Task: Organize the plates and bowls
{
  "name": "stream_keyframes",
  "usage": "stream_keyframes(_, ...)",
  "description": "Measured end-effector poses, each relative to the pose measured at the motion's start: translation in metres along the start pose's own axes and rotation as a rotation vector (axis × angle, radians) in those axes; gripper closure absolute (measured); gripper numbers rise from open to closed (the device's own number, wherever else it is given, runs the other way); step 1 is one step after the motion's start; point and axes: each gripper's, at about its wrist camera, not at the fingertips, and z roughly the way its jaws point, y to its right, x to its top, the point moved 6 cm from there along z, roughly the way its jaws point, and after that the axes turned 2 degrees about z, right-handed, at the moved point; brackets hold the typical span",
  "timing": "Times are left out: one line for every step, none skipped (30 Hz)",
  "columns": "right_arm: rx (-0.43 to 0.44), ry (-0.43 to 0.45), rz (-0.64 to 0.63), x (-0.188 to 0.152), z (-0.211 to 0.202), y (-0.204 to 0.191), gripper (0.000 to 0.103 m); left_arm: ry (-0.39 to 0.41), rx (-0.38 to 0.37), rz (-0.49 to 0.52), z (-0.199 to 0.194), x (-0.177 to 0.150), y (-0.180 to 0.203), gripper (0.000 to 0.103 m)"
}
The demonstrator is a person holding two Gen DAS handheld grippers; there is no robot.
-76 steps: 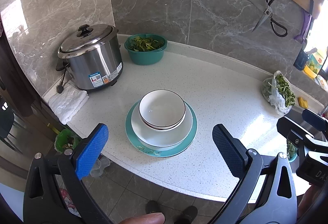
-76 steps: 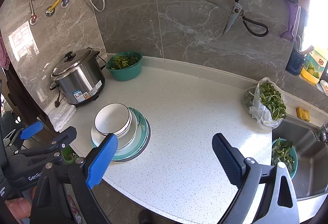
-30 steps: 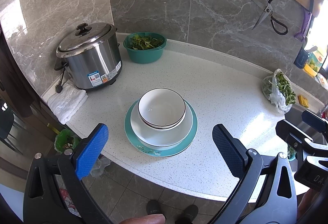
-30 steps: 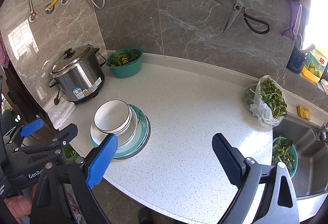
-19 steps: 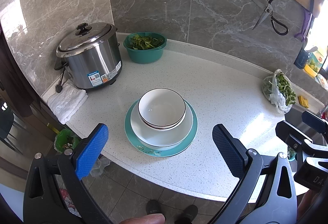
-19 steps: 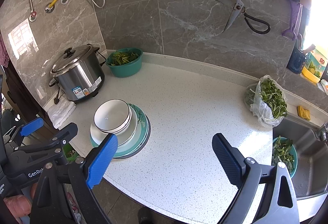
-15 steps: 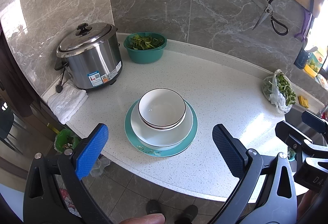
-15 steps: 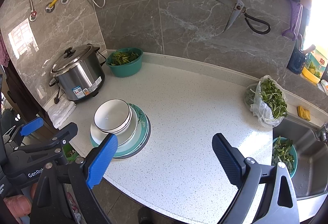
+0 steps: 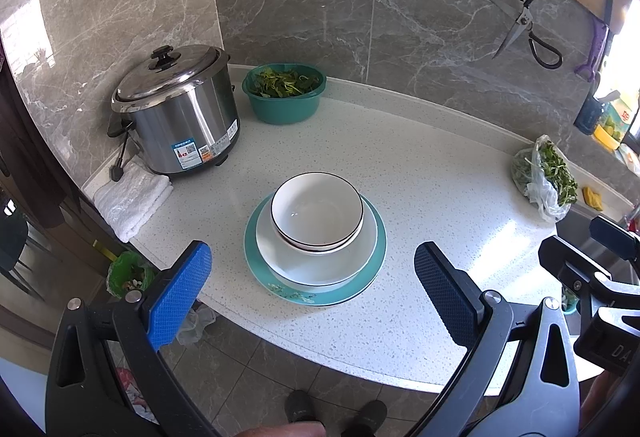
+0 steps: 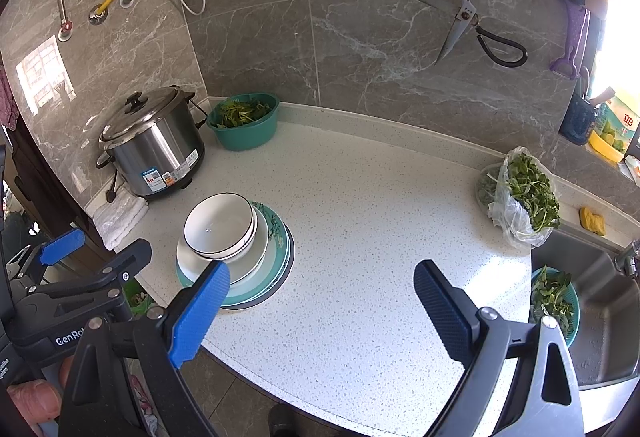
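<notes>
We hold the left gripper (image 9: pixel 308 283) above the near edge of the white counter (image 9: pixel 440 173), its blue-padded fingers (image 9: pixel 178 295) spread wide with nothing between them. The stack sits just beyond and centred between them: black-rimmed bowls (image 9: pixel 317 213) on a white plate (image 9: pixel 344 267) on a teal plate (image 9: pixel 372 281). Our right gripper (image 10: pixel 322 309) gapes empty too, and from its view the stack (image 10: pixel 236 237) lies off by the left finger, whose tip overlaps the plates' near rim.
</notes>
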Motion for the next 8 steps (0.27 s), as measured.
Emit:
stream_keyframes(0.0, -0.001, 0.0, -0.0005, -0.0001, 0.0, 0.008, 0.003, 0.001, 0.0, -0.0001, -0.0001, -0.0012, 0.0)
stream_keyframes(0.0, 0.0, -0.001, -0.0001, -0.0002, -0.0001, 0.008, 0.006, -0.001, -0.001, -0.0006, -0.0002, -0.0018, 0.0)
stream_keyframes(0.0, 0.0, 0.0, -0.0001, -0.0001, -0.0002, 0.008, 0.013, -0.002, -0.002, -0.0014, 0.0, -0.0024, 0.0)
stream_keyframes(0.0, -0.001, 0.001, -0.0001, -0.0001, -0.0003, 0.008, 0.02, 0.002, -0.003, -0.0024, 0.0002, -0.0033, 0.0)
stream_keyframes(0.001, -0.002, 0.0, -0.0004, 0.0001, 0.0001, 0.008, 0.027, 0.005, -0.003, -0.0027, 0.0004, -0.0039, 0.0)
stream_keyframes(0.002, -0.002, -0.001, -0.0011, 0.0, 0.0005, 0.008, 0.03, 0.004, -0.004, -0.005, 0.0006, -0.0038, 0.0)
stream_keyframes(0.003, -0.002, -0.002, -0.0012, 0.0001, 0.0011, 0.008, 0.03, 0.003, -0.004, -0.0061, 0.0012, -0.0043, 0.0)
stream_keyframes(0.003, -0.002, -0.002, -0.0011, 0.0001, 0.0011, 0.008, 0.029, 0.002, -0.007, -0.0063, 0.0007, -0.0044, 0.0)
